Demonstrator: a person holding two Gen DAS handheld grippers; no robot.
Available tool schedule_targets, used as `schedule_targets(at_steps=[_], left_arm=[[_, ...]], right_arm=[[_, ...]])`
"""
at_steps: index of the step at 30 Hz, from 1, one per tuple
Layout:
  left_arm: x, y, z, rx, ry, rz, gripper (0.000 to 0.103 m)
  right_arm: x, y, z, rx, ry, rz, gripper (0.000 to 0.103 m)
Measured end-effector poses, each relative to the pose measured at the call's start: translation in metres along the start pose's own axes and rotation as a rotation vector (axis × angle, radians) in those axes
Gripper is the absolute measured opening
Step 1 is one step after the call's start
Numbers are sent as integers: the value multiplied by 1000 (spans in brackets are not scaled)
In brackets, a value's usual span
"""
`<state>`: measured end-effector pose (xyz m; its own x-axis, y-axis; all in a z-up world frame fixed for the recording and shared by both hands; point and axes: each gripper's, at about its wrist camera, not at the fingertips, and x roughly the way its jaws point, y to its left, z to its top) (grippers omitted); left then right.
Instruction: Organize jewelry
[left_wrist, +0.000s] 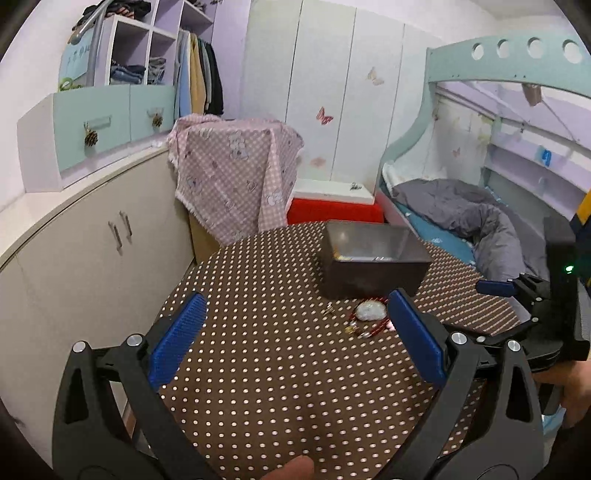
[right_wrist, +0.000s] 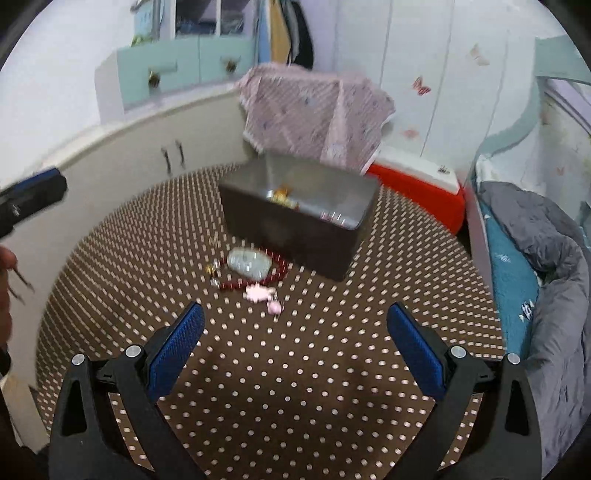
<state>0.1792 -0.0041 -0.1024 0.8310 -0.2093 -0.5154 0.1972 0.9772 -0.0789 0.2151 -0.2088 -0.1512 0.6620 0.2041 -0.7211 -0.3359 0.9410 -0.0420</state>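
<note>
Both grippers' fingers wide apart; pink charm (right_wrist: 261, 292) and box (right_wrist: 295, 225) contents only in right view.

Even indoor light; right view motion-blurred; fisheye-curved, dark corners.

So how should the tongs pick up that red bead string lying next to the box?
Probably from straight above, with the open right tongs closing across the bare beaded run at the near edge of the red bead bracelet. It lies flat on the dotted tablecloth, and the pale oval stone covers its middle while the dark box crowds its far side.
</note>
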Motion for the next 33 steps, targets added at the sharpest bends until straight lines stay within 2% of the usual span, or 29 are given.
schedule_targets(at_steps=[3, 5, 7, 9, 11, 13, 14, 16, 21, 28, 33], left_arm=[[9, 3, -6, 0, 22, -4, 97], [14, 2, -9, 9, 33, 1, 97], [21, 3, -12, 15, 48, 4, 97], [27, 5, -15, 12, 62, 6, 97], [31, 6, -17, 12, 73, 7, 97], [35, 5, -18, 20, 81, 10, 97], [37, 5, -18, 24, 84, 12, 97], [40, 4, -19, 34, 90, 16, 97], [47, -2, -19, 61, 101, 19, 97], [61, -18, -21, 125, 130, -2, 97], [82, -37, -24, 199, 183, -2, 97]], right_arm=[[23, 3, -3, -33, 51, 11, 92], [34, 5, -3, -48, 74, 28, 83], [43, 6, -1, -52, 94, 37, 68], [49, 7, 1, -59, 106, 46, 64], [55, 8, 1, -70, 112, 52, 56], [63, 11, 1, -88, 127, 53, 38], [65, 11, 0, -91, 125, 65, 35], [67, 13, -1, -92, 115, 75, 15], [60, 12, -9, -84, 104, 79, 13], [28, -6, -26, -7, 52, 123, 13], [15, -15, -31, 30, 36, 139, 13]])
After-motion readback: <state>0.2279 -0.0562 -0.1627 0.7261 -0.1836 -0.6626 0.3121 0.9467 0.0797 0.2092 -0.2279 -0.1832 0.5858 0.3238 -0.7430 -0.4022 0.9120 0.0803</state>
